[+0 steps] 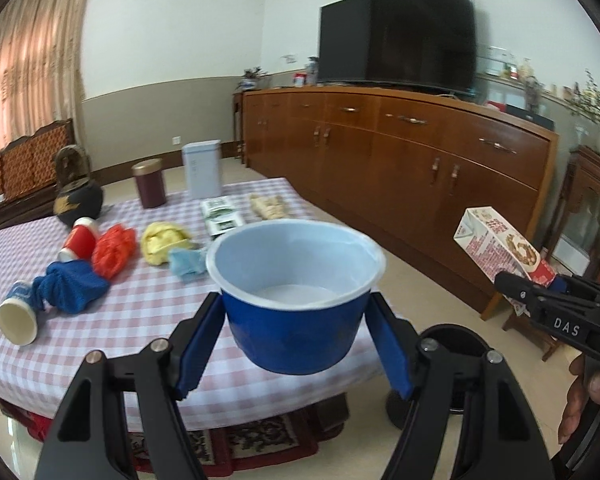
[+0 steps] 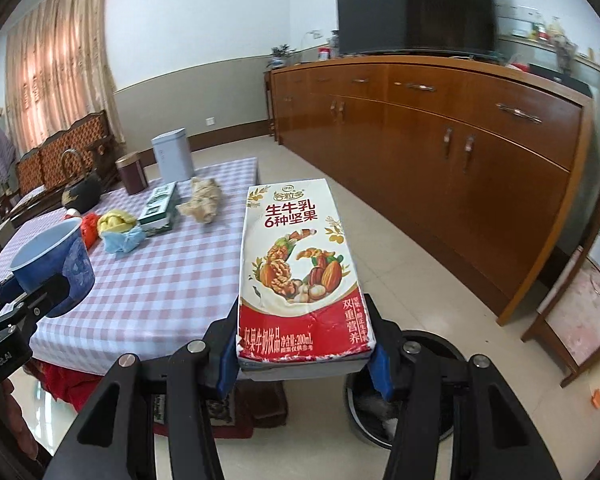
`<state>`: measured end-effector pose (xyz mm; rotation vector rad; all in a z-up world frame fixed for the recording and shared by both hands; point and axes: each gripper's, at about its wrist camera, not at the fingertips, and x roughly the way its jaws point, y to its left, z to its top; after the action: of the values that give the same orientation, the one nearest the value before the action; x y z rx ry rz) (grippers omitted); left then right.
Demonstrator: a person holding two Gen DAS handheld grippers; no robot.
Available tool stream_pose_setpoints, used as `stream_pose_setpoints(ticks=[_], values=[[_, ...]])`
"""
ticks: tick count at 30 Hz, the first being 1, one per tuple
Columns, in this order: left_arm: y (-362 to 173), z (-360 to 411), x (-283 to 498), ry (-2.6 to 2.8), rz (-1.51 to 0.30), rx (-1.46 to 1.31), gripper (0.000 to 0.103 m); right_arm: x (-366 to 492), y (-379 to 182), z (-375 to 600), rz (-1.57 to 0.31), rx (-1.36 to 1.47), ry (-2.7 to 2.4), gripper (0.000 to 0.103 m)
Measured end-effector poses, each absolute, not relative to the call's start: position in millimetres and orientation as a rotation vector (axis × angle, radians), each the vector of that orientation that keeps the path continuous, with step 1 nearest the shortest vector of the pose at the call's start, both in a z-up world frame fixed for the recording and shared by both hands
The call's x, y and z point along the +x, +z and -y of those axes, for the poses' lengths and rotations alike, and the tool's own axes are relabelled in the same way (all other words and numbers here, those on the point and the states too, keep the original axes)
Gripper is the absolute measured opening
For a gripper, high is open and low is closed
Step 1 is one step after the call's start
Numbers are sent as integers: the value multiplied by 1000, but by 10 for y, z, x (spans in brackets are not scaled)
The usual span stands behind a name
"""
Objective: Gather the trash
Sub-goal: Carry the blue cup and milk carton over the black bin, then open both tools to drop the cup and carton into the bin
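Observation:
My left gripper is shut on a blue paper cup with a white inside, held upright over the near edge of the checked table. My right gripper is shut on a red and white milk carton, held off the table's right side. The carton also shows in the left wrist view, and the cup in the right wrist view. A dark round trash bin stands on the floor under the right gripper. On the table lie a red cup, a blue-and-white cup, crumpled blue, orange, yellow and light blue wads.
A black teapot, a maroon tin, a white box, a green box and a beige wad sit at the table's far side. A long wooden sideboard with a TV stands right. A small stool is far right.

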<state>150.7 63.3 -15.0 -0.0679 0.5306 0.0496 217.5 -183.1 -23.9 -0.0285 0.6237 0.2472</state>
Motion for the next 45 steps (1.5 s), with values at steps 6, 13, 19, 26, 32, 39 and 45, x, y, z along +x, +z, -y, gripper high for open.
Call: stream_pose_setpoints(ticks=[6, 13, 19, 26, 32, 39, 45], values=[[-140, -262, 1551, -35, -529, -41, 73, 2075, -251, 2199, -625, -12, 186, 54], [-177, 145, 1637, -138, -539, -22, 73, 2000, -309, 2603, -642, 8, 117, 54], [-298, 492, 1714, -222, -564, -6, 73, 1975, -466, 2897, -675, 18, 73, 54], [-462, 838, 1824, -336, -594, 18, 73, 2035, -691, 3157, -713, 20, 51, 54], [-659, 1067, 1956, -385, -636, 42, 73, 2117, -925, 3361, -750, 26, 42, 54], [-950, 1278, 2201, -424, -708, 43, 73, 2338, -1340, 3464, -823, 8, 63, 54], [-1350, 1466, 2517, -472, -802, 37, 73, 2661, -1876, 3494, -904, -46, 146, 54]])
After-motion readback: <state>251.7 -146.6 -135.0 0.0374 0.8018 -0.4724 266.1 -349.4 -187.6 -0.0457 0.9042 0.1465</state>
